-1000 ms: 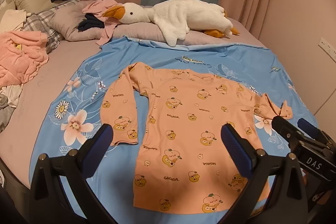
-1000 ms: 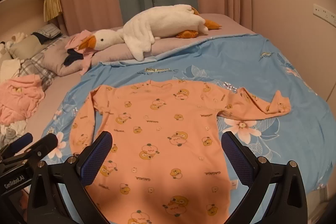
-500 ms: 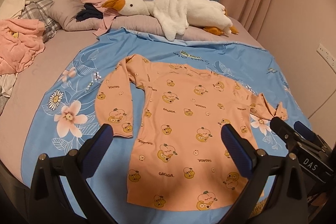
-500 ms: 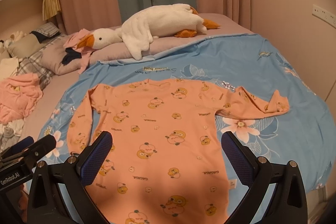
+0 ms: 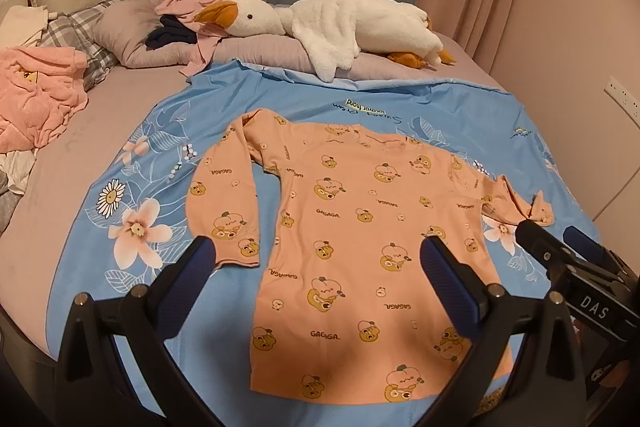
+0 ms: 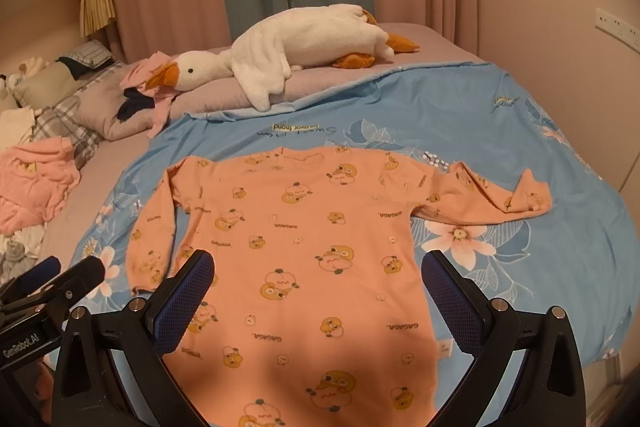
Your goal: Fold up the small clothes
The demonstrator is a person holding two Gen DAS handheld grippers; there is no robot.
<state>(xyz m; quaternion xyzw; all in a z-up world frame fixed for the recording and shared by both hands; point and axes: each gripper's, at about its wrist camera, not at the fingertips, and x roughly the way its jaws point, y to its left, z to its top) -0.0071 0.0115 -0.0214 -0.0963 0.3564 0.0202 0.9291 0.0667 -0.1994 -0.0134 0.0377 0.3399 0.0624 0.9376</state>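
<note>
An orange long-sleeved shirt (image 5: 360, 239) with cartoon prints lies flat on a blue floral cover (image 5: 132, 187), neck towards the pillows. Its left sleeve (image 5: 224, 199) hangs down along the body; its right sleeve (image 6: 492, 199) stretches out sideways with the cuff turned up. My left gripper (image 5: 320, 259) is open and empty, held above the shirt's lower half. My right gripper (image 6: 316, 271) is open and empty, above the shirt's hem. The shirt also shows in the right wrist view (image 6: 304, 251). Each gripper shows at the edge of the other's view.
A white goose plush (image 5: 340, 23) lies across grey pillows at the head of the bed. A heap of pink clothes (image 5: 36, 91) lies at the left on the grey sheet. A wall with sockets (image 5: 620, 99) stands close on the right.
Both grippers have drawn back and risen slightly, so more of the shirt's hem shows. The shirt has not moved. Both grippers stay open.
</note>
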